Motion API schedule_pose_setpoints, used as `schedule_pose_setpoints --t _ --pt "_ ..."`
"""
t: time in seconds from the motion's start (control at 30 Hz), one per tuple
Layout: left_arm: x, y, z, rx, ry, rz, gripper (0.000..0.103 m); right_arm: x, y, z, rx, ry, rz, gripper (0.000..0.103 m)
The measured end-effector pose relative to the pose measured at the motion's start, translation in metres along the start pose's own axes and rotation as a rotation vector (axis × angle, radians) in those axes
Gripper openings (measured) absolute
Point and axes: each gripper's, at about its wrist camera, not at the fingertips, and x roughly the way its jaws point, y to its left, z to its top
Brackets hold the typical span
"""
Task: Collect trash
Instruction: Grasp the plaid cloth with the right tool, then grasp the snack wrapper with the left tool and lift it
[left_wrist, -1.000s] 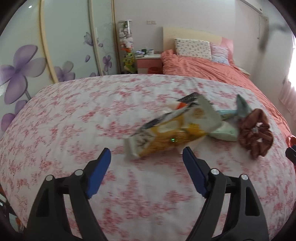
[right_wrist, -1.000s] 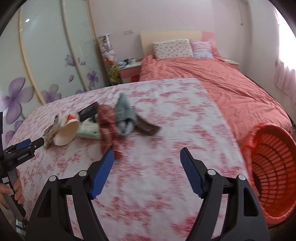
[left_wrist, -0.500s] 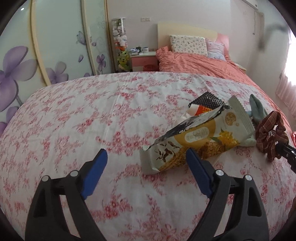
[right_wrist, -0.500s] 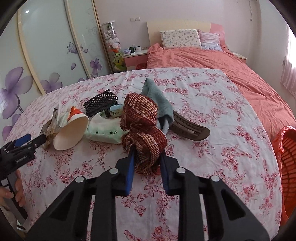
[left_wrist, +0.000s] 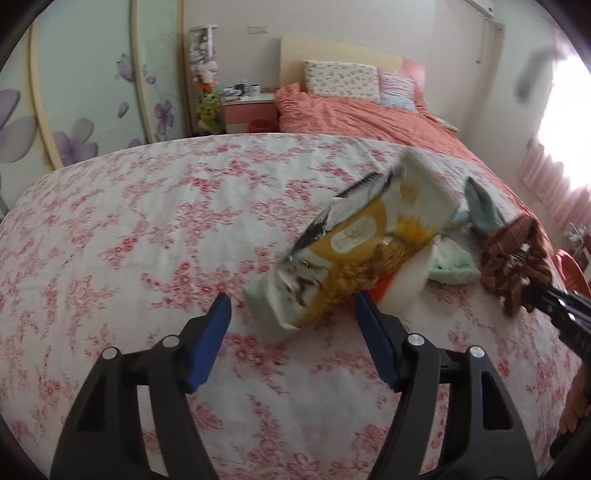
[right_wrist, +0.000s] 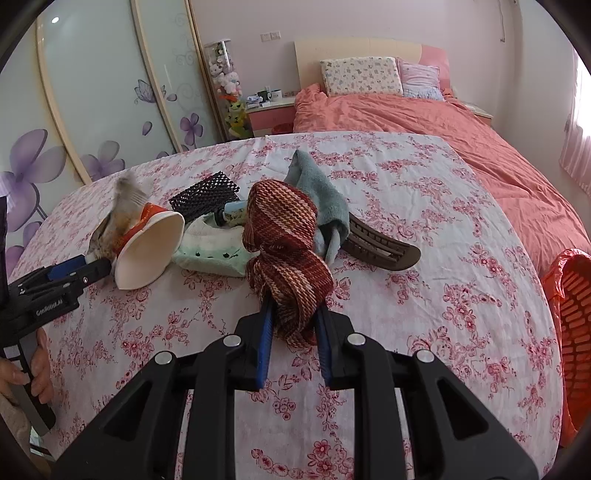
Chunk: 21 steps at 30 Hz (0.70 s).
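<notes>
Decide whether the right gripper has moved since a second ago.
Yes. The right gripper has gone left and forward across the floral sheet to the red scrunchie, now clamped between its pads.

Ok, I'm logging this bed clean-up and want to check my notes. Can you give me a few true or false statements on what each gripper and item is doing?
1. The right gripper is clamped on the red woven scrunchie. True.
2. The left gripper already squeezes the snack bag. False: its jaws are closing, the bag's end between them, pads not yet pressing.
3. The paper cup stands upright. False: it lies on its side.
4. An orange basket sits beside the bed. True.
</notes>
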Motion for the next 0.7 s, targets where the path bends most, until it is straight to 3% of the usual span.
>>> schedule_pose_setpoints --t 0.13,0.2,0.27,0.37,0.53,0.7 --pt "0.005 -0.002 0.007 -0.011 0.003 0.011 0.068 -0.001 0.001 -0.001 0.001 0.002 0.0 0.021" --pt "0.009 -0.006 0.011 0.001 0.005 0.035 0.056 -0.002 0.001 -0.002 -0.001 0.003 0.001 0.021" --pt "0.012 -0.004 0.013 -0.021 0.028 0.023 0.035 -0.001 0.001 -0.002 -0.002 0.003 0.001 0.021" --pt "0.012 0.003 0.01 -0.073 0.04 -0.005 0.026 -0.002 0.002 -0.003 -0.003 0.002 0.002 0.021" --pt "-0.002 0.005 -0.011 -0.068 0.062 -0.078 0.024 -0.005 0.002 -0.006 -0.008 0.001 0.002 0.021" --pt "-0.012 0.008 -0.031 -0.097 0.091 -0.11 0.028 -0.01 0.002 -0.009 -0.006 0.0 0.007 0.021"
